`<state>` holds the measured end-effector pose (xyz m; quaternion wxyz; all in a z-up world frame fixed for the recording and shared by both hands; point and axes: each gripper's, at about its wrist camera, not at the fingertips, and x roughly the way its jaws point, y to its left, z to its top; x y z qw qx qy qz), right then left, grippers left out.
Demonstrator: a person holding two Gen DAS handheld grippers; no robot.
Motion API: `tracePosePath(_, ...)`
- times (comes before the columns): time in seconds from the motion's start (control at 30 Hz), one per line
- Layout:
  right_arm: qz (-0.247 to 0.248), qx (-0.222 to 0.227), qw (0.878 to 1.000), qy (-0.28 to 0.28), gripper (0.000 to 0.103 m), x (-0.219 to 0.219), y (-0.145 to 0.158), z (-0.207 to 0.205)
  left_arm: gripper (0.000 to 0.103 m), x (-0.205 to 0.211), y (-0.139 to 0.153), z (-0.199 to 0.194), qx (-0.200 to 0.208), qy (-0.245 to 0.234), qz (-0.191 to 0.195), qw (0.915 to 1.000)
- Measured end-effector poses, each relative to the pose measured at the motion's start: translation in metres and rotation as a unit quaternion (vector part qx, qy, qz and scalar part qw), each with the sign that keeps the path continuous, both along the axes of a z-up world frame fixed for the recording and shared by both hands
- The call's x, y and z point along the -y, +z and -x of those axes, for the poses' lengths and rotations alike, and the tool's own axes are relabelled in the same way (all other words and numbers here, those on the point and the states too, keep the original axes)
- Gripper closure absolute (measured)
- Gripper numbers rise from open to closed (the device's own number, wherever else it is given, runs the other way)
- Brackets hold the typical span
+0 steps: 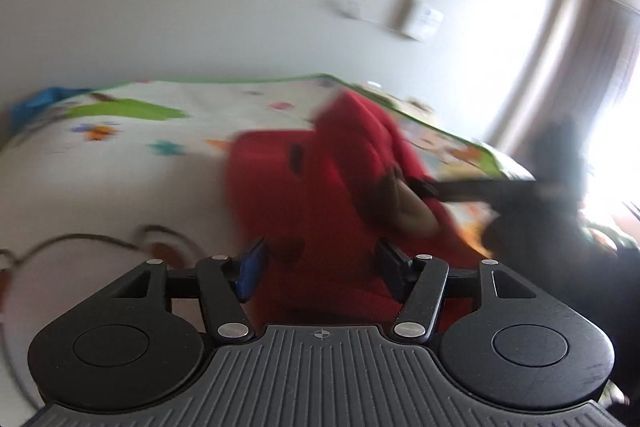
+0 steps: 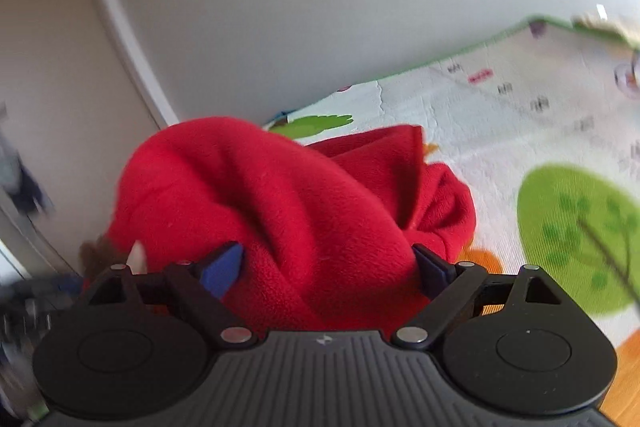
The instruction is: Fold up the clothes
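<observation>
A red fleece garment [image 1: 320, 179] lay bunched on a cartoon-printed play mat [image 1: 132, 131], toward the mat's far right corner where the green border met the white wall [image 1: 160, 7], as seen from the blurred left wrist camera. The left tongs [image 1: 320, 267] hung spread wide over the fabric's near edge, gripping nothing. The right tongs [image 2: 324, 271], also spread apart, straddled a raised hump of the fleece [image 2: 280, 199], the cloth filling the gap between the fingers. A green tree print [image 2: 576, 239] showed on the mat just beside the garment.
</observation>
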<state>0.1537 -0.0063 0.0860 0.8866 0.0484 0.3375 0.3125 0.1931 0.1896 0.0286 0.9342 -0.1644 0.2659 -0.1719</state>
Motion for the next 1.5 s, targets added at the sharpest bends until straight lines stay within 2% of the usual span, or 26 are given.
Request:
tracePosePath(0.07,0.024,0.017,1.0,0.008,0.011,-0.006,0.005,0.003,0.038,-0.007,0.015,-0.003,0.025,-0.002,0.028,0.9993)
tracePosePath(0.13,0.041,0.03,0.999,0.012,0.01,-0.009,0.009,0.005,0.029,-0.001,0.035,-0.009,0.061,-0.026,0.038,0.9971)
tracePosePath(0.27,0.057,0.051,0.997,0.011,0.0,-0.006,0.017,0.01,0.024,0.036,0.05,-0.046,0.078,-0.108,0.057,0.9894)
tracePosePath(0.33,0.058,0.069,0.996,0.004,0.0,0.0,0.025,0.017,0.024,0.056,0.043,-0.07,0.066,-0.113,0.035,0.9908)
tracePosePath(0.43,0.053,0.085,0.995,-0.023,0.0,0.011,0.039,0.02,0.024,0.072,0.021,-0.108,0.032,-0.081,-0.007,0.9962)
tracePosePath(0.5,0.057,0.082,0.994,-0.043,0.0,0.016,0.044,0.015,0.026,0.075,0.005,-0.128,0.0,-0.05,-0.028,0.9984)
tracePosePath(0.6,0.082,0.06,0.992,-0.079,0.0,0.014,0.04,-0.003,0.025,0.079,-0.004,-0.134,-0.004,-0.038,-0.054,0.9978)
tracePosePath(0.73,0.153,-0.012,0.982,-0.11,0.0,-0.009,0.015,-0.036,0.023,0.083,-0.006,-0.127,0.001,-0.04,-0.082,0.9958)
tracePosePath(0.8,0.142,-0.026,0.983,-0.115,0.0,-0.011,0.002,-0.044,0.023,0.082,-0.007,-0.127,-0.004,-0.036,-0.086,0.9957)
tracePosePath(0.9,0.109,-0.049,0.986,-0.12,0.0,-0.004,-0.001,-0.05,0.023,0.082,-0.006,-0.128,-0.006,-0.036,-0.083,0.9959)
tracePosePath(0.97,0.11,-0.036,0.986,-0.117,0.0,0.0,0.005,-0.043,0.022,0.084,-0.005,-0.127,-0.005,-0.036,-0.085,0.9957)
tracePosePath(1.1,0.114,0.024,0.988,-0.102,0.0,0.006,0.019,-0.008,0.021,0.085,-0.003,-0.124,-0.006,-0.033,-0.087,0.9957)
tracePosePath(1.17,0.104,0.041,0.99,-0.09,0.0,0.011,0.023,0.009,0.021,0.082,0.002,-0.12,-0.001,-0.034,-0.083,0.9959)
tracePosePath(1.2,0.097,0.044,0.991,-0.082,0.0,0.013,0.028,0.019,0.018,0.078,0.007,-0.114,0.004,-0.035,-0.071,0.9968)
tracePosePath(1.23,0.092,0.048,0.992,-0.074,0.0,0.017,0.031,0.028,0.009,0.072,0.014,-0.105,0.011,-0.04,-0.054,0.9977)
tracePosePath(1.3,0.087,0.053,0.993,-0.055,0.0,0.026,0.037,0.046,0.008,0.059,0.026,-0.085,0.024,-0.053,-0.028,0.9979)
tracePosePath(1.4,0.087,0.053,0.995,-0.017,0.0,0.038,0.04,0.07,0.008,0.05,0.029,-0.049,0.028,-0.064,-0.05,0.9963)
tracePosePath(1.5,0.077,0.052,0.996,0.018,0.0,0.038,0.041,0.091,0.008,0.046,0.017,-0.019,0.004,-0.062,-0.073,0.9954)
